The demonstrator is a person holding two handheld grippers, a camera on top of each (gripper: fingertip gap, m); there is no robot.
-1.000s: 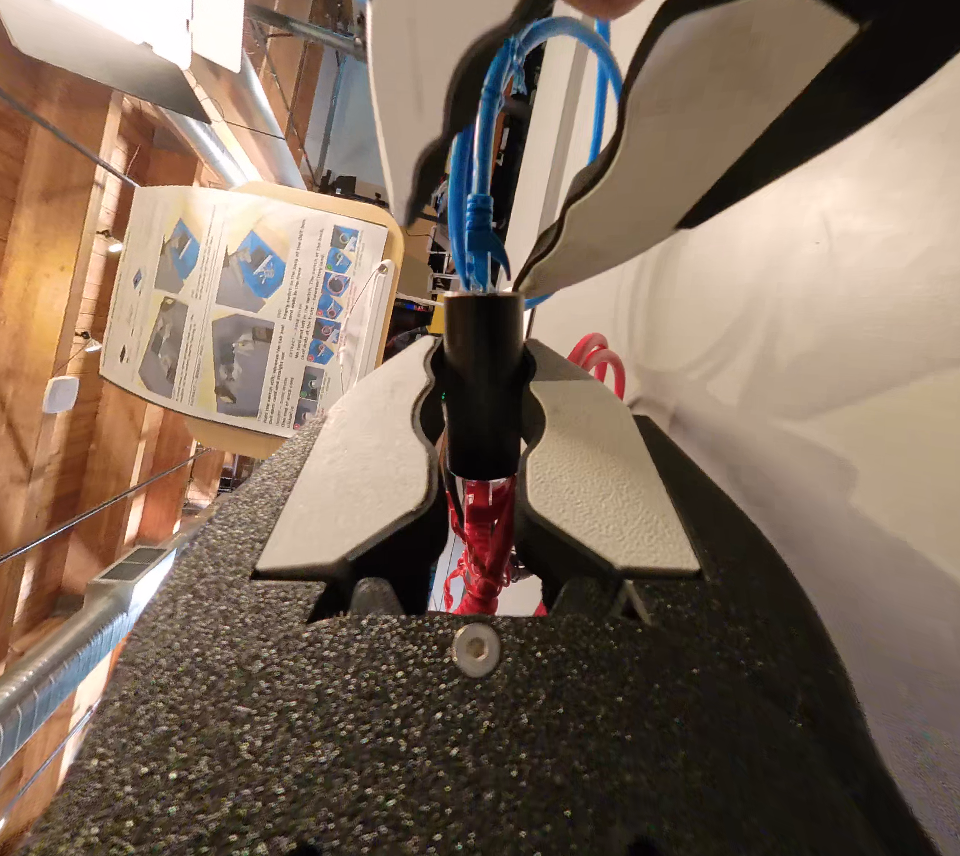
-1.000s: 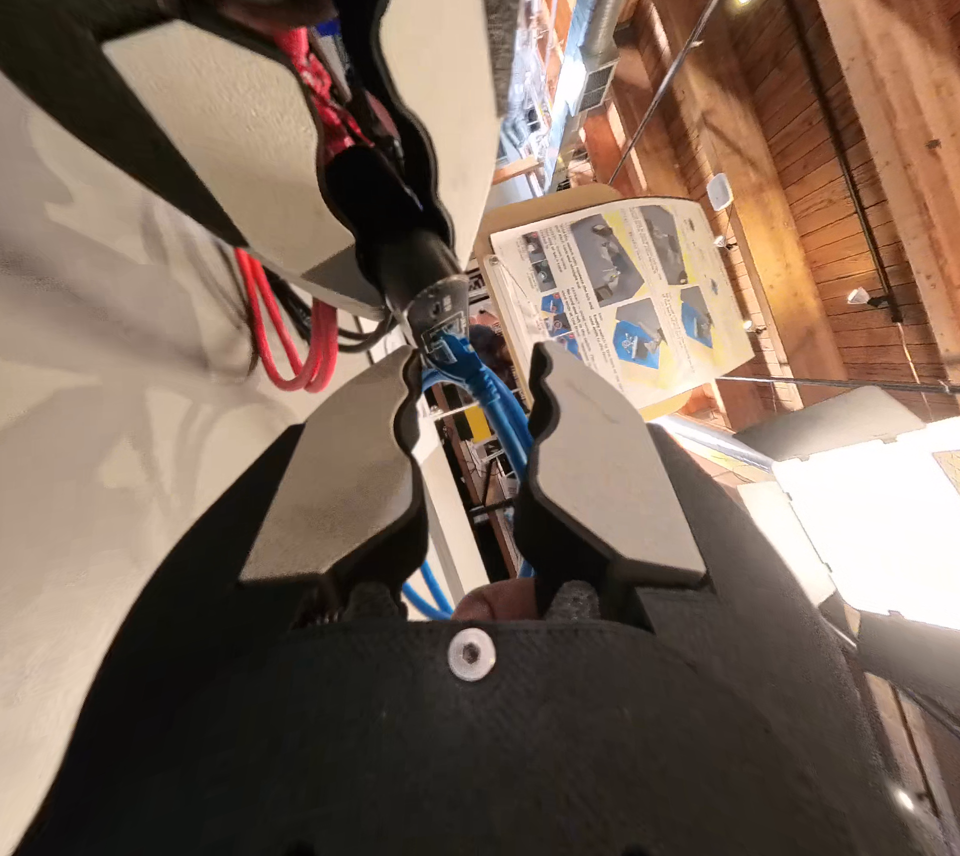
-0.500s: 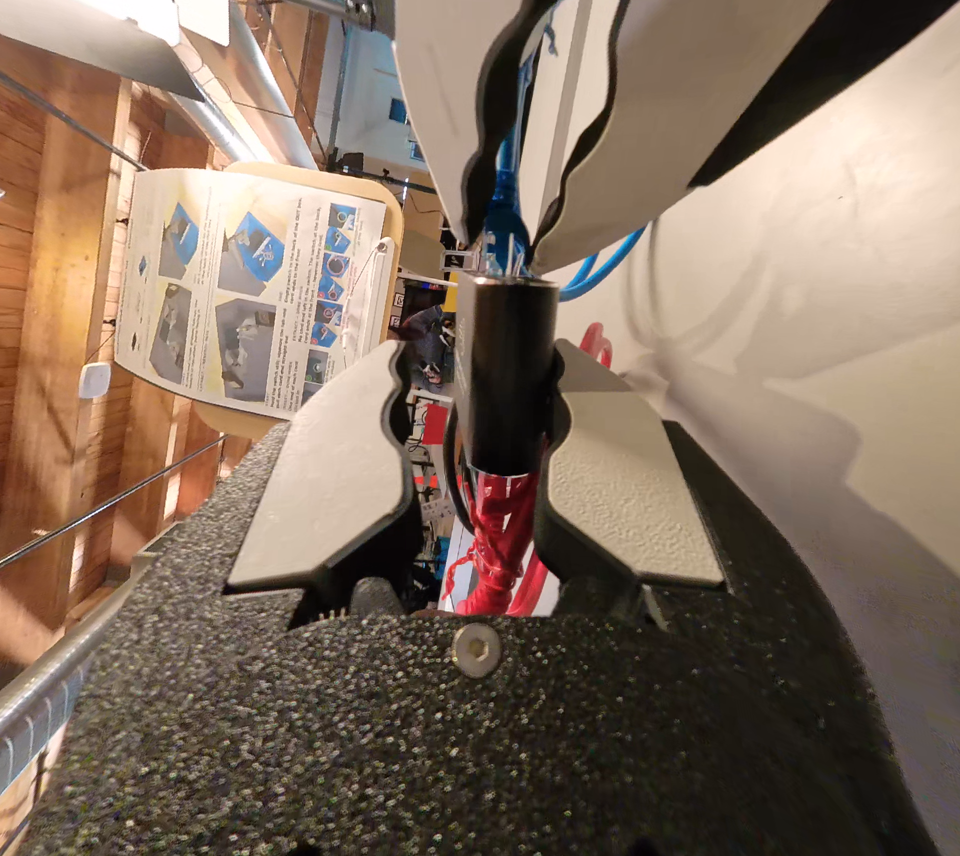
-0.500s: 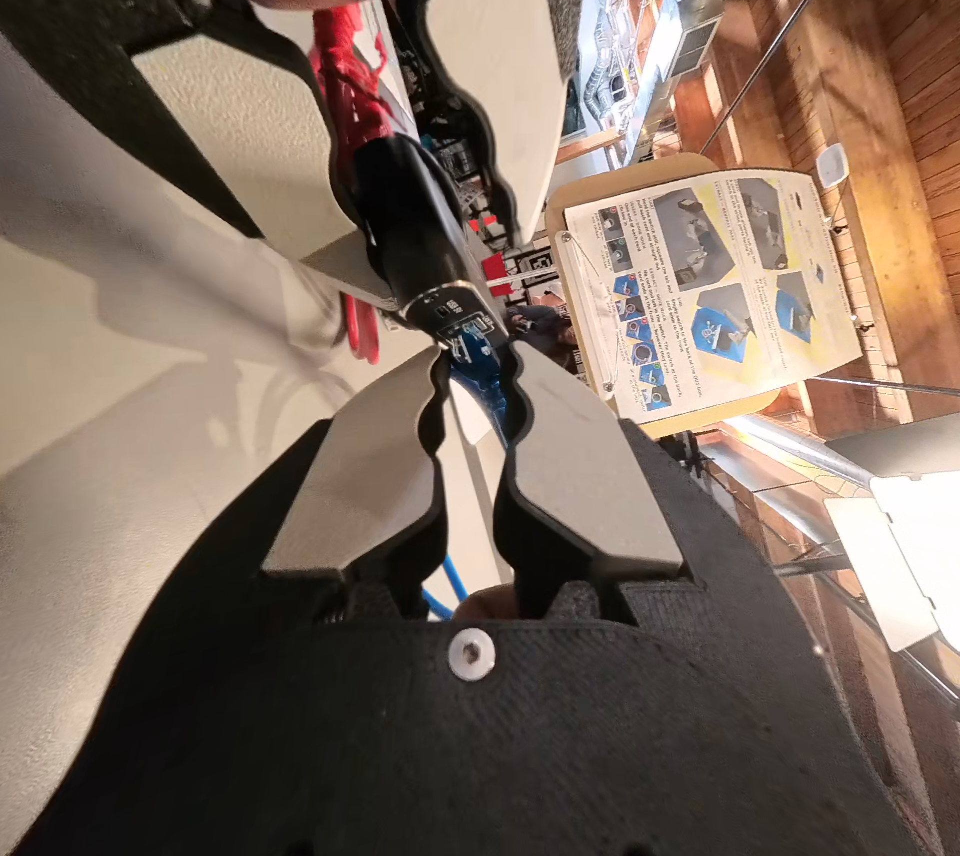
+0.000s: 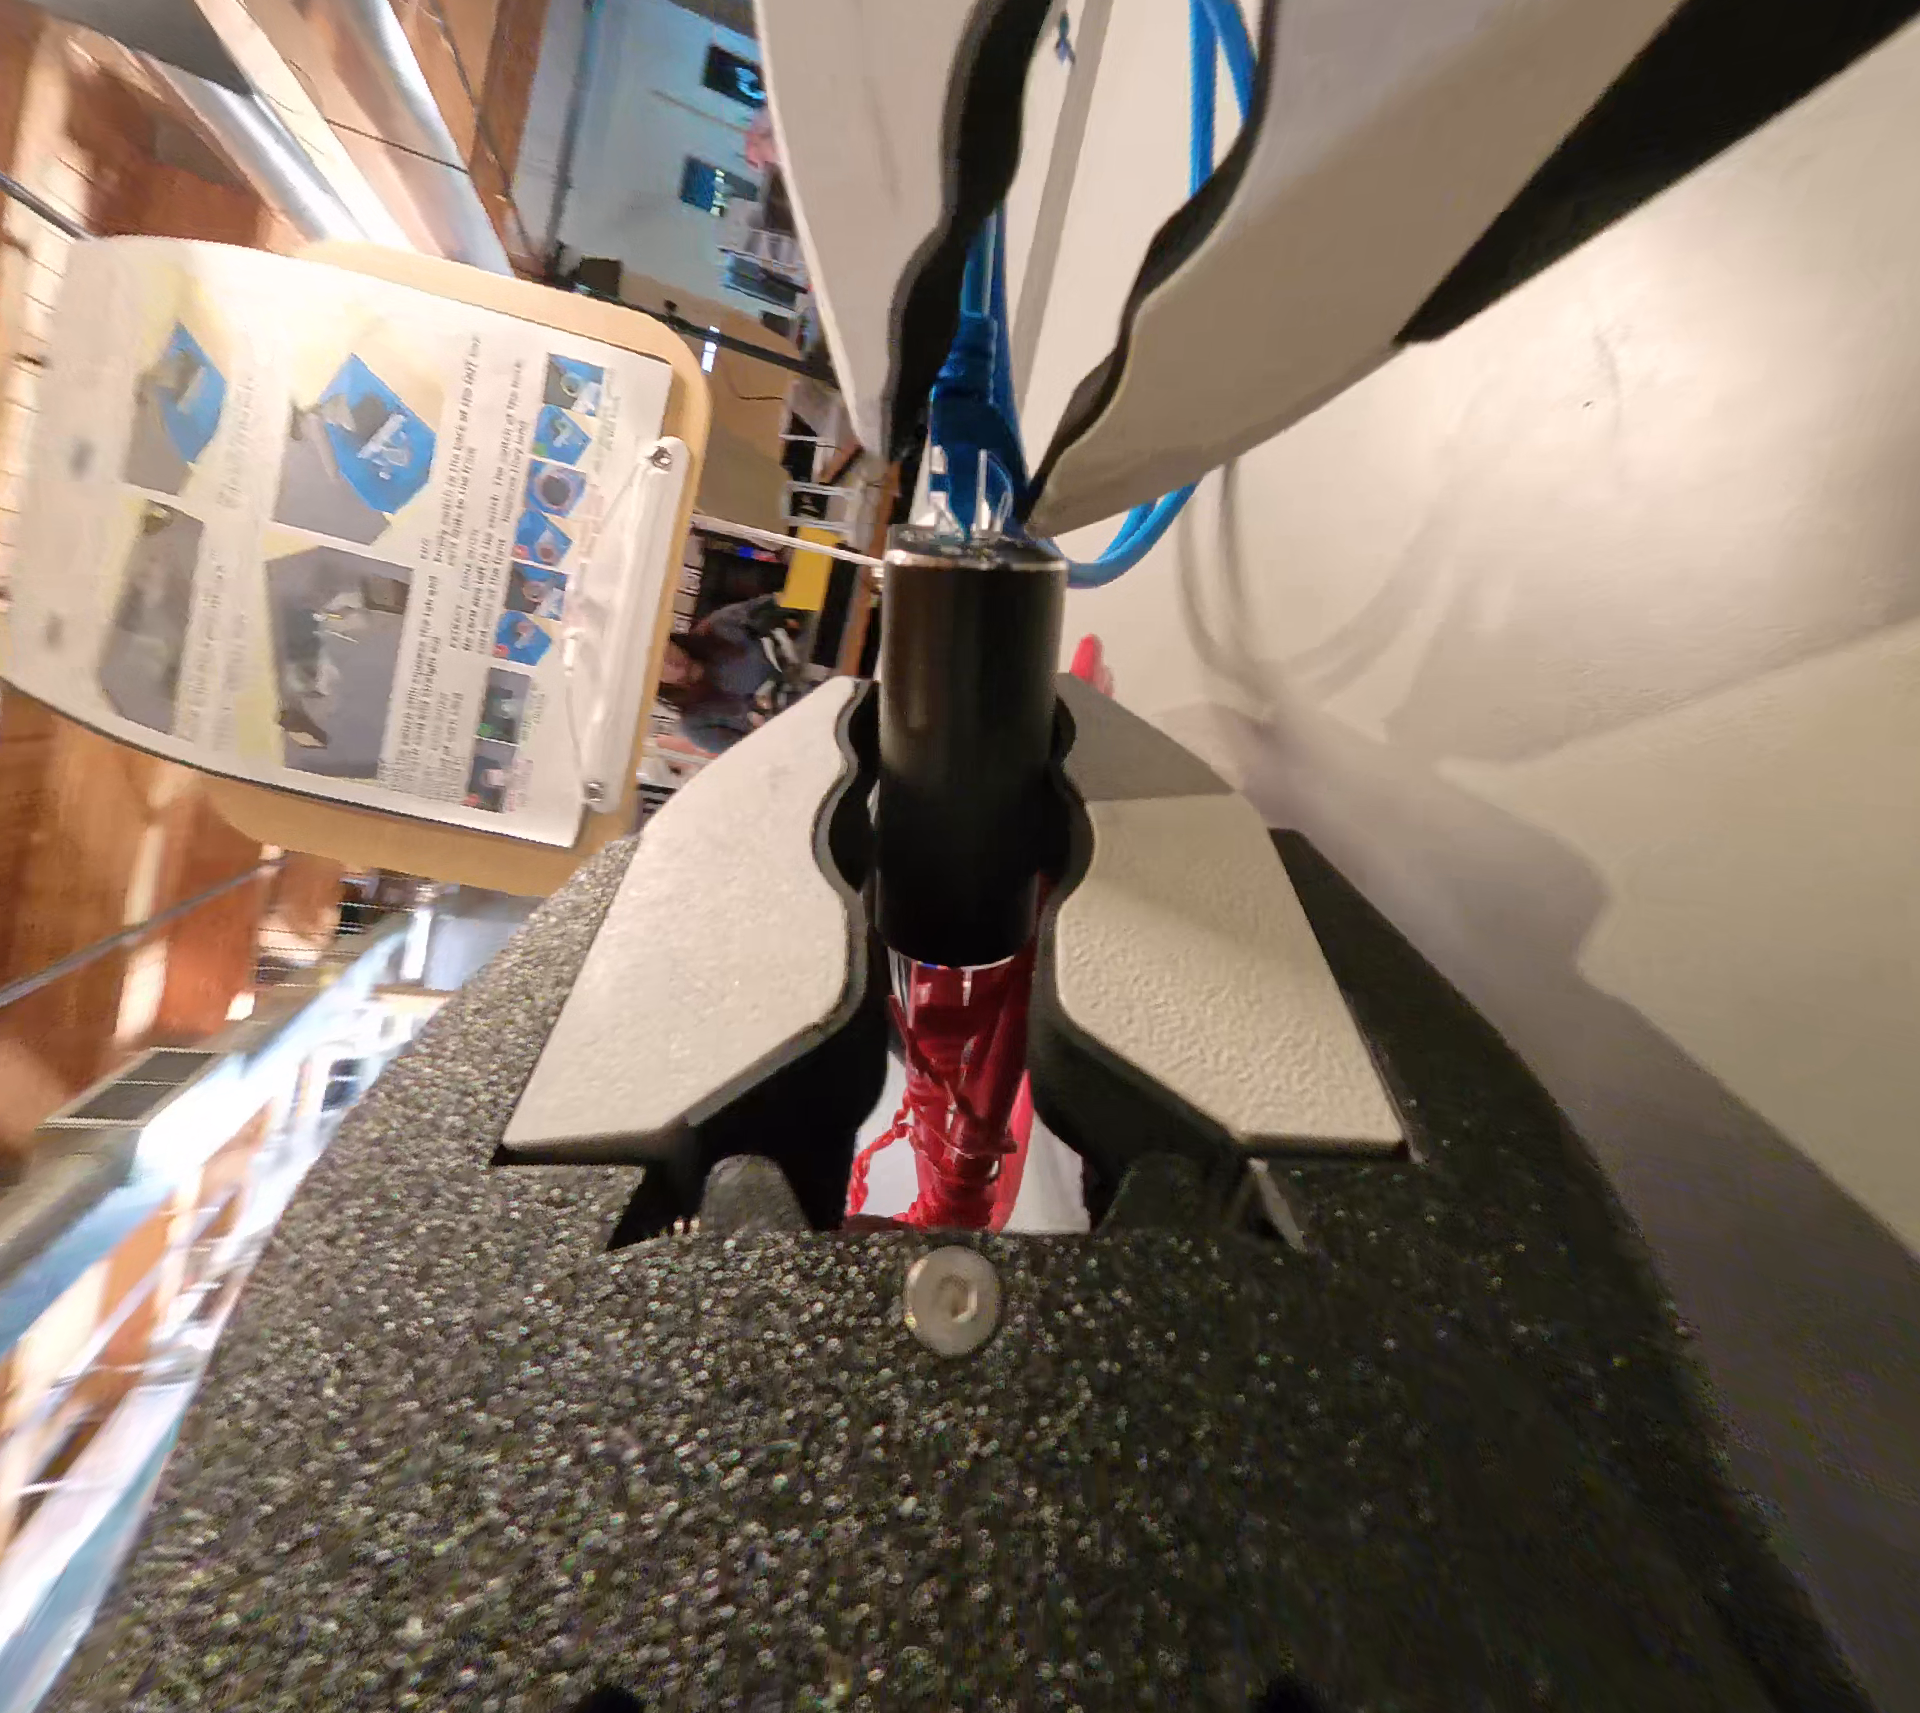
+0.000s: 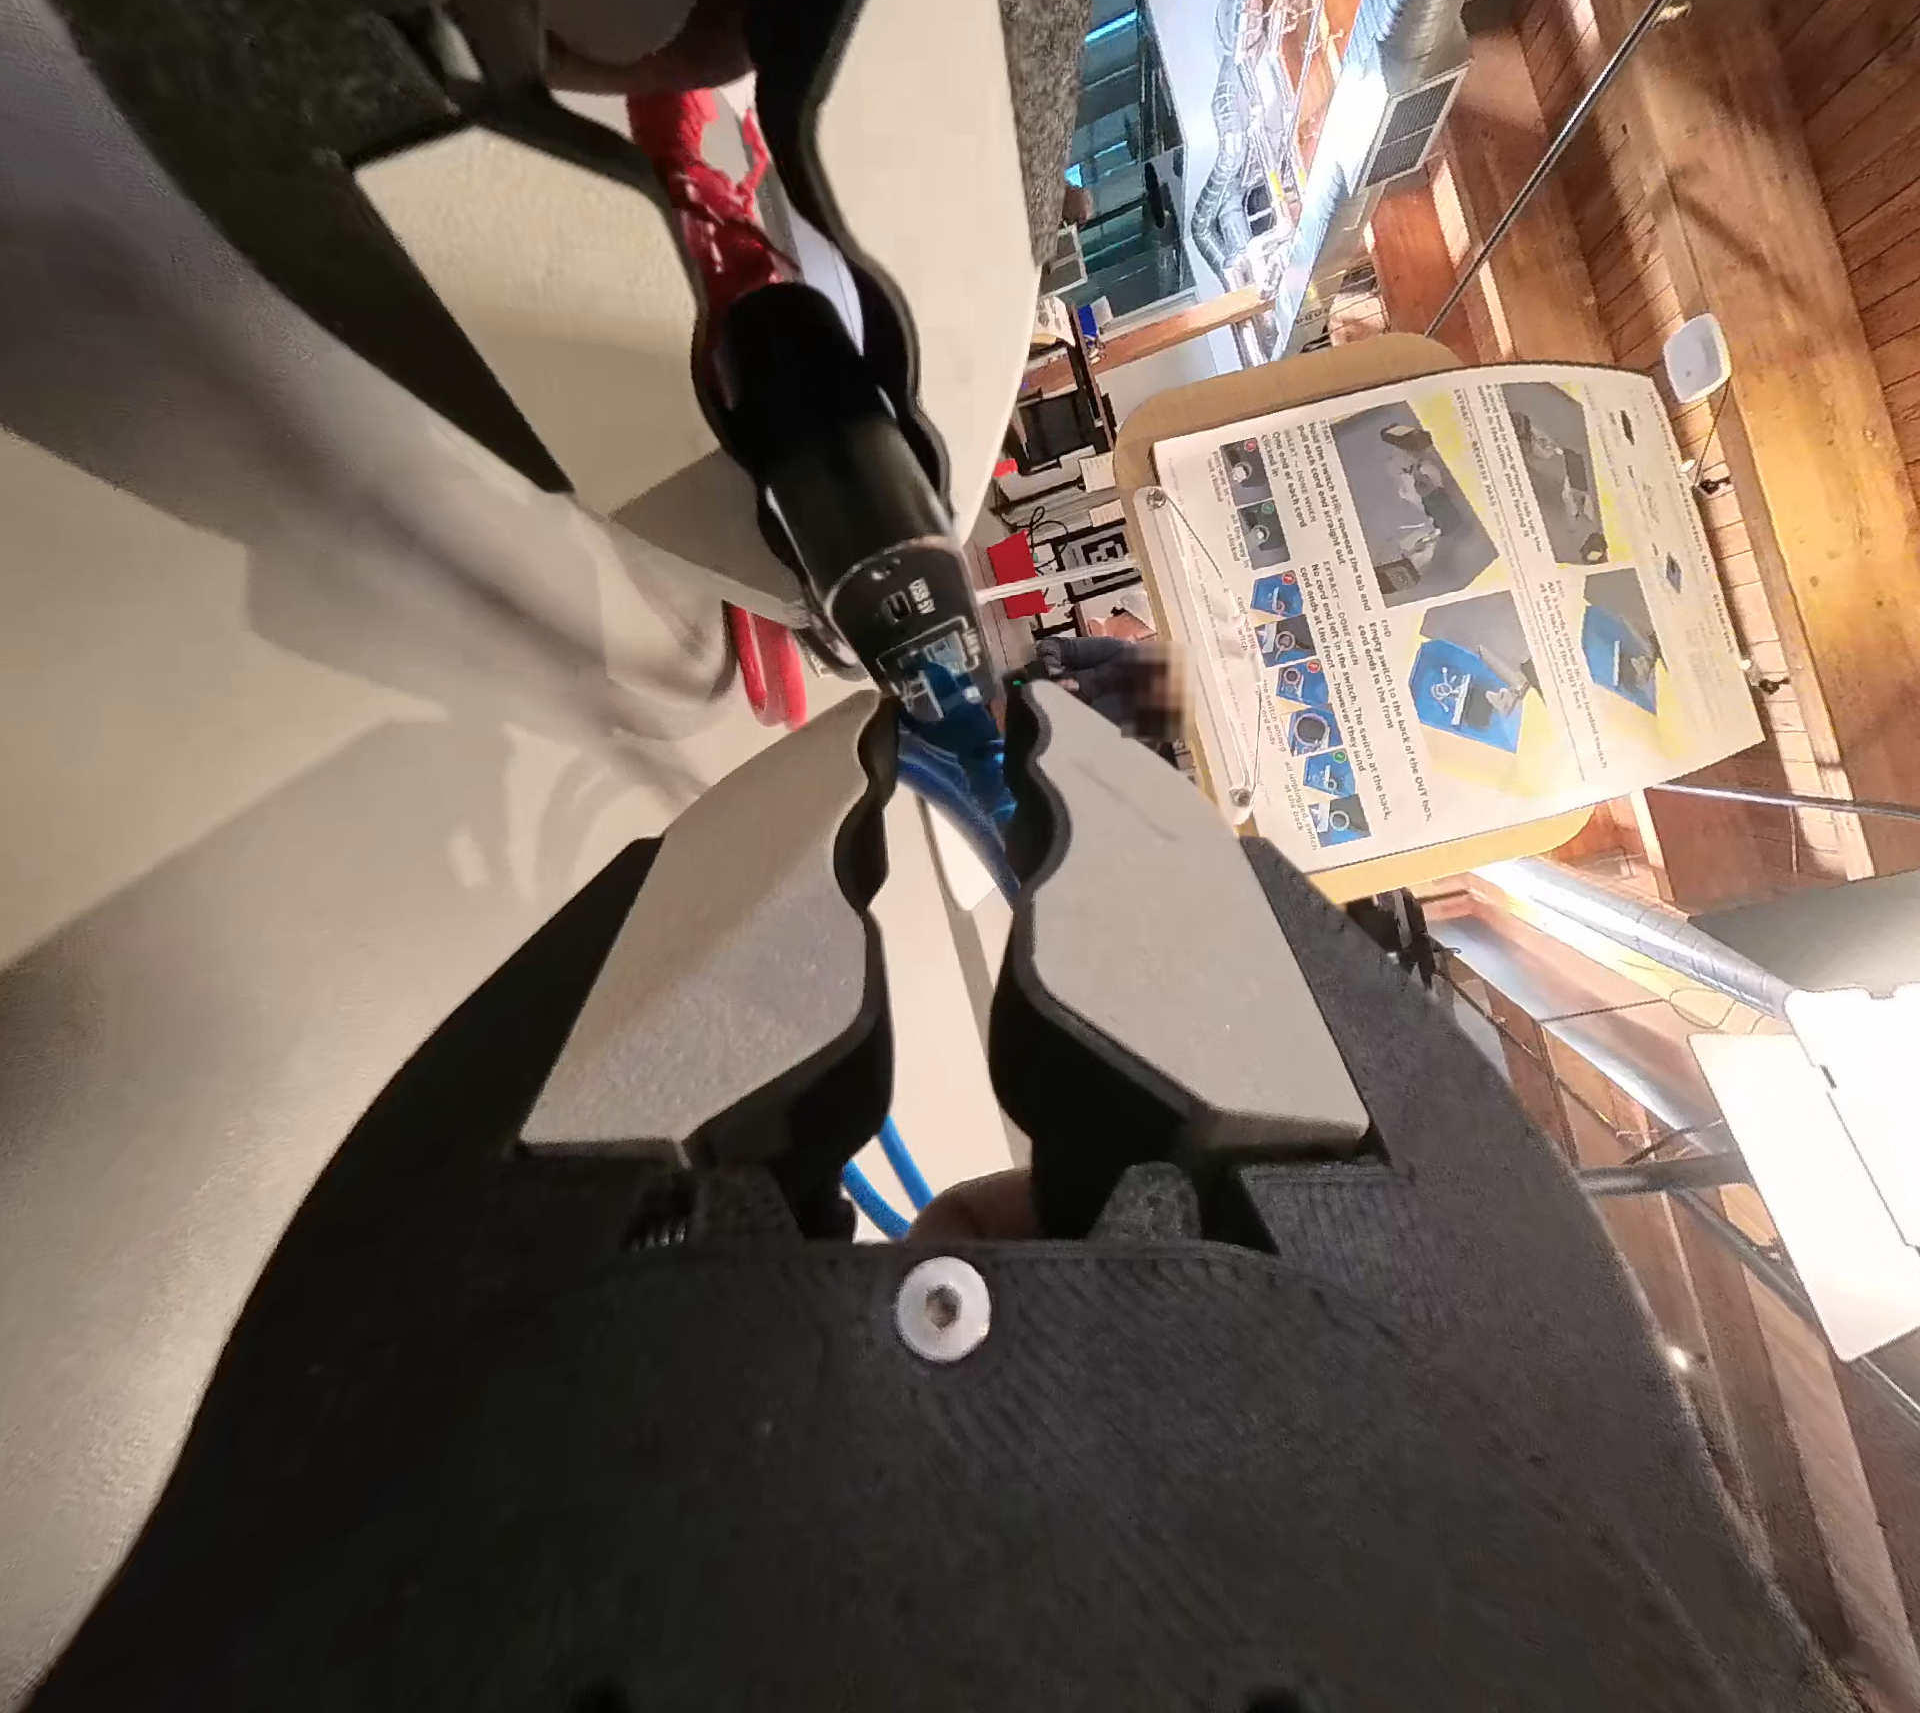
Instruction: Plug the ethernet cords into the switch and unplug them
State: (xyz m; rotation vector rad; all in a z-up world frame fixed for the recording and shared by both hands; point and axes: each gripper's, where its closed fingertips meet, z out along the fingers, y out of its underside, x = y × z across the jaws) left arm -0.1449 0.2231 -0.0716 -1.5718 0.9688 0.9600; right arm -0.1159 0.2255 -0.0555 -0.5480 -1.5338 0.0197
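Observation:
My left gripper [image 5: 961, 707] is shut on the black switch [image 5: 966, 770] and holds it off the white table. A red ethernet cord [image 5: 961, 1071] is plugged into the switch's near end. My right gripper [image 5: 966, 474] comes from the opposite side, shut on the blue ethernet cord's plug [image 5: 971, 437], which meets the switch's far end. In the right wrist view my right gripper [image 6: 951, 707] pinches the blue plug [image 6: 951, 733] at a port on the switch [image 6: 831, 500]. The left gripper [image 6: 873, 562] holds the switch from above, with the red cord [image 6: 717, 209] behind it.
The white table [image 5: 1558, 520] runs along one side of both views. A wooden board with a printed sheet [image 5: 343, 541] stands beyond the grippers and shows in the right wrist view too [image 6: 1455, 603]. Wooden walls, ducts and a bright light panel [image 6: 1849, 1144] lie farther off. Both grippers' tips are close together, under 4 cm apart.
My right gripper has closed from wide open onto the blue plug and brought it up against the switch's end. The left gripper keeps its hold on the switch.

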